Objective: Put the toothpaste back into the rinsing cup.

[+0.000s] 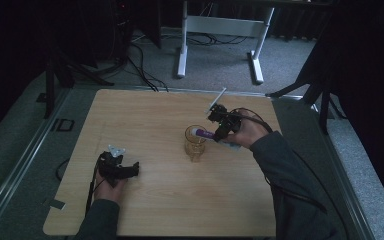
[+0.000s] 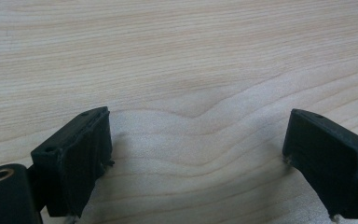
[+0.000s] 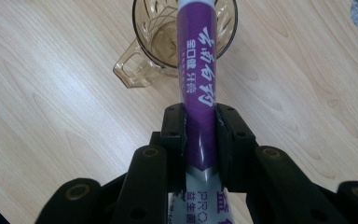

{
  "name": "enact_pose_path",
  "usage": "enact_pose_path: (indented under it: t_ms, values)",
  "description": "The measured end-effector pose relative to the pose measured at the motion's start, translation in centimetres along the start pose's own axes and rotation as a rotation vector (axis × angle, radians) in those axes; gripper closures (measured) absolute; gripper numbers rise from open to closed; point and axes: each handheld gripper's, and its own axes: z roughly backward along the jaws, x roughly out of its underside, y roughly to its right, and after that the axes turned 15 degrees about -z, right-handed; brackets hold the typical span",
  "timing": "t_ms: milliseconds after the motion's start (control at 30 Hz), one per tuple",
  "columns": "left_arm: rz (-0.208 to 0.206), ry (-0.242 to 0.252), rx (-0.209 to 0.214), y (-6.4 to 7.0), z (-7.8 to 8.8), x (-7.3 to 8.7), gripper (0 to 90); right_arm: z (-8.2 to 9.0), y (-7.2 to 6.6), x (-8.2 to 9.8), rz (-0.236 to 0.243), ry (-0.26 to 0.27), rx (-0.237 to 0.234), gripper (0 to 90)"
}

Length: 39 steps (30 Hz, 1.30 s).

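Purple toothpaste tube is clamped in the right gripper, its far end over the rim of the amber glass mug mid-table. Tube isn't dropped in yet; lowering and release remain. Left gripper idles on the wooden table, jaws apart, empty.

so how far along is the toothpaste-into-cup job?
Done: the right gripper has the purple toothpaste tube clamped in its jaws and carried to the amber glass cup. In hand: the tube's far end sits over the cup's mouth, tilted. Left: lower it in and release. The left gripper rests open on the table, holding nothing.
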Motion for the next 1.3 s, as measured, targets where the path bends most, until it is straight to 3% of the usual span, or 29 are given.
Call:
enact_pose_path:
  t_ms: [333,1033,1300]
  values:
    - [0.0,0.0,0.0,0.0,0.0,0.0,8.3,0.3,-0.4,-0.6,0.001,0.029,0.001,74.7]
    - [0.0,0.0,0.0,0.0,0.0,0.0,8.2,0.0,-1.2,-1.7,0.021,0.033,0.015,73.9]
    - [0.0,0.002,0.0,0.0,0.0,0.0,8.2,1.0,-1.4,-2.1,0.025,0.083,-0.007,71.5]
